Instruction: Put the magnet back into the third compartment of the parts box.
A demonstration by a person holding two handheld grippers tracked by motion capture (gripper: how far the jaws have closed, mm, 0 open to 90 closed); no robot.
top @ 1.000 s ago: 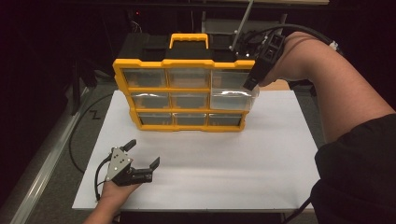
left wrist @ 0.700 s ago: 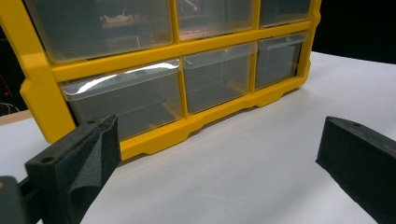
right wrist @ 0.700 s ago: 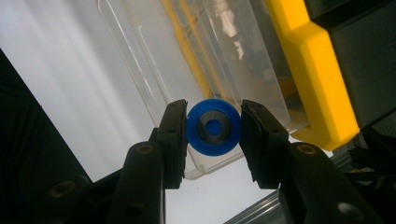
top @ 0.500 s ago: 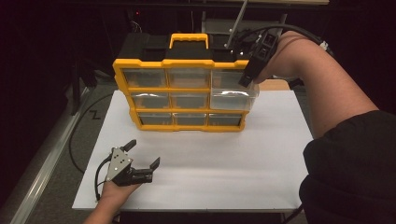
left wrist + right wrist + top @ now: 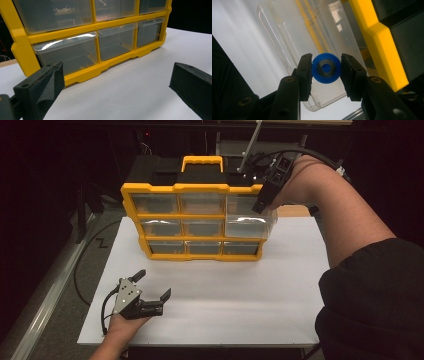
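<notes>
A yellow drawer organiser (image 5: 195, 190) with clear drawers stands upright on the white table (image 5: 225, 295). Its upper right clear drawer (image 5: 248, 224) is pulled out toward me. My right gripper (image 5: 263, 202) hovers over that open drawer, shut on a small blue round disc with a metal centre (image 5: 326, 68). In the right gripper view the disc sits between the two black pads (image 5: 304, 75), directly above the clear drawer (image 5: 294, 45). My left gripper (image 5: 151, 285) rests open near the table's front left, facing the organiser's lower drawers (image 5: 67, 52).
A black box with a yellow handle (image 5: 201, 162) stands behind the organiser. Cables (image 5: 87, 265) hang off the table's left side. A person's right arm (image 5: 345, 220) reaches across the right side of the table.
My right gripper has shifted slightly toward me and down over the pulled-out drawer. The left gripper has not moved.
</notes>
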